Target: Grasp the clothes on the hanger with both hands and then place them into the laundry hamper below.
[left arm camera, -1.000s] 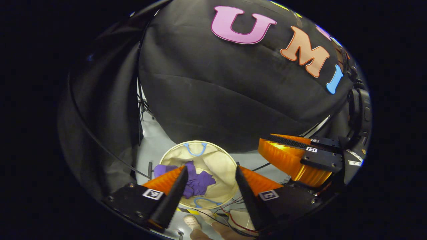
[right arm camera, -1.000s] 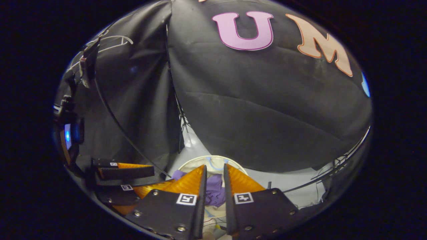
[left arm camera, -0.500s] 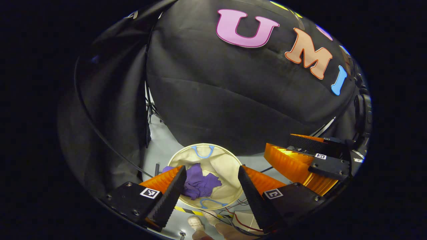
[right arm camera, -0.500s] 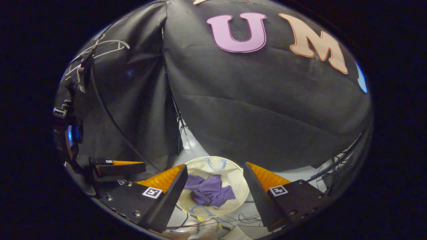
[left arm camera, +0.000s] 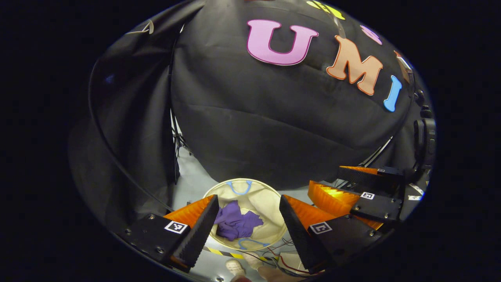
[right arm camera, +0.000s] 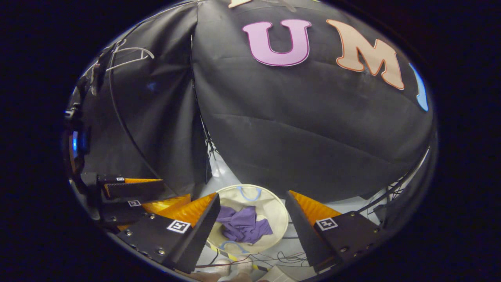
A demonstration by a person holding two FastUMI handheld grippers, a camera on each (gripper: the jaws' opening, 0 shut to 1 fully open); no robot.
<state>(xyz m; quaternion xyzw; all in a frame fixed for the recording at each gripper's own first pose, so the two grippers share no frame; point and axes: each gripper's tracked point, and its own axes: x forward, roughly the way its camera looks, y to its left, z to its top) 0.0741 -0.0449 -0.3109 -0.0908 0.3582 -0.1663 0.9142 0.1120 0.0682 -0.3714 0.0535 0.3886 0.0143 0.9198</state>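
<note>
Clothes (left arm camera: 236, 224): one purple garment, crumpled, lying inside the laundry hamper (left arm camera: 270, 199) on the pale floor.

Left gripper view. Left gripper (left arm camera: 247, 229): both orange-and-black fingers spread wide, nothing between them. The garment sits below and ahead of it, framed in the gap between the fingers, a little toward the left finger. Hamper: round, cream, blue handle loops at far and near rim, mouth facing up. Right gripper (left arm camera: 354, 184): seen off to the right at about the same height, jaws parted, empty. Striped tape, loose wires and the tip of a shoe lie at the hamper's near side.

Right gripper view. Right gripper (right arm camera: 252, 231): fingers wide apart, holding nothing. The garment (right arm camera: 244, 225) lies below and ahead, between the fingers, nearer the left one. Hamper (right arm camera: 278, 209): directly under the gap. Left gripper (right arm camera: 131, 196): to the left, beside the right one, jaws parted. Hanger (right arm camera: 129, 55): white, bare, high at upper left, well apart from both grippers.

Judgement: the garment's bunched heap has no clear long axis; neither gripper is clearly nearer. With the hanger bare and the garment in the hamper, the task looks complete; the remaining move is only withdrawal upward.
</note>
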